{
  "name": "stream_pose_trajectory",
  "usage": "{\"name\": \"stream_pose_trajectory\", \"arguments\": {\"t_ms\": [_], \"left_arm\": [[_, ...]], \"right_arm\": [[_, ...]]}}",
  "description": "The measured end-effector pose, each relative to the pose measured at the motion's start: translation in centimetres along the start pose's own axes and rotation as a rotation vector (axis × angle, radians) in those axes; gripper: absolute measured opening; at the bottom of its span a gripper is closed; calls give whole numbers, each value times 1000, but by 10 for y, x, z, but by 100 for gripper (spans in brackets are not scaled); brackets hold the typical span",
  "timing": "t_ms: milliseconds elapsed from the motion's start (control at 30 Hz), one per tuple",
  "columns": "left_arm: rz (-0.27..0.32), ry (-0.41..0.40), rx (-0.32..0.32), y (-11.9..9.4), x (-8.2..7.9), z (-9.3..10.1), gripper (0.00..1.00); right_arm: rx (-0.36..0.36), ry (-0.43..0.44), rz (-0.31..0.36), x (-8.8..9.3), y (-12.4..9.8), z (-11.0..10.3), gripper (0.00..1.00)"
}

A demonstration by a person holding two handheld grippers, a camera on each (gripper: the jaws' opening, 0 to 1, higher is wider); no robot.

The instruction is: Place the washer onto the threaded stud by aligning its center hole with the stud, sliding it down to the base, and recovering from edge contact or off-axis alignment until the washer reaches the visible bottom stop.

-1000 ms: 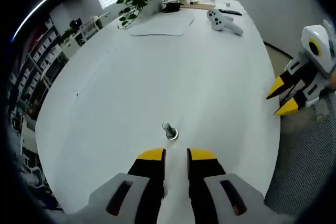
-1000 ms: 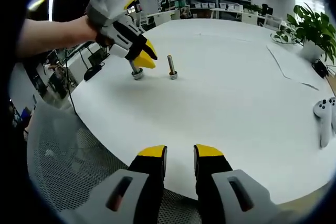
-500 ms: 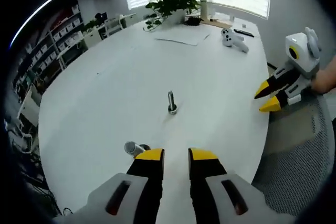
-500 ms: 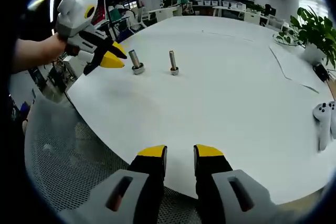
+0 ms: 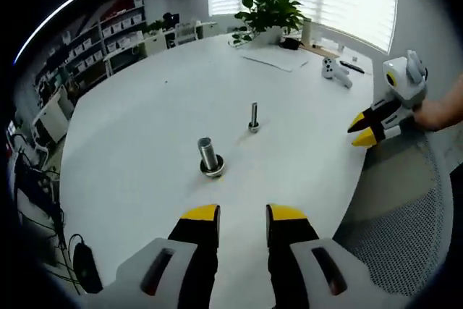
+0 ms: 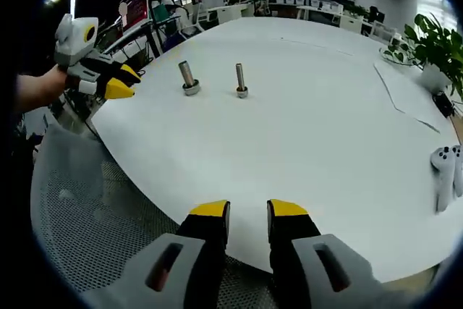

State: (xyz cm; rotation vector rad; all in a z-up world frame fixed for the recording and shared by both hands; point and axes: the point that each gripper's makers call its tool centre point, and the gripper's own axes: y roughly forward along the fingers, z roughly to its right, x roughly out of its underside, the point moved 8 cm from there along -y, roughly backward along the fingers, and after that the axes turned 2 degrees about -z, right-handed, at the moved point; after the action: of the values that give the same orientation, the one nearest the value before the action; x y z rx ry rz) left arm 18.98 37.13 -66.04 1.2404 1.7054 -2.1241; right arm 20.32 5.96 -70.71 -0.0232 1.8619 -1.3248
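The left gripper (image 5: 241, 213) hovers over the white table (image 5: 145, 128) edge, jaws slightly parted, holding nothing. The right gripper (image 6: 248, 208) is likewise parted and empty. Ahead stands the thick threaded stud (image 5: 209, 155), a washer (image 5: 212, 171) at its base; a thinner stud (image 5: 254, 116) stands near it.

A plain white round table (image 5: 145, 128) is seen carrying two silver-grey metal threaded studs (image 5: 210, 157) (image 5: 253, 117). Both grippers (image 5: 242, 215) (image 6: 248, 211) are finished in grey and black with yellow tips. A green leafy potted plant (image 5: 273, 11) and a white game controller (image 5: 334, 72) are set at the far edge
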Motion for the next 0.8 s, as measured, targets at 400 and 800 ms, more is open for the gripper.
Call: {"name": "stream_pose_trajectory", "arguments": {"t_ms": [400,800], "left_arm": [[51,-65,-32,-18,17,-4,27],[109,-56,-40,-29,24,8,27]], "right_arm": [[-11,-24,-30,2,2,-3,24],[-10,-30,-42,2,2,-4,24]]}}
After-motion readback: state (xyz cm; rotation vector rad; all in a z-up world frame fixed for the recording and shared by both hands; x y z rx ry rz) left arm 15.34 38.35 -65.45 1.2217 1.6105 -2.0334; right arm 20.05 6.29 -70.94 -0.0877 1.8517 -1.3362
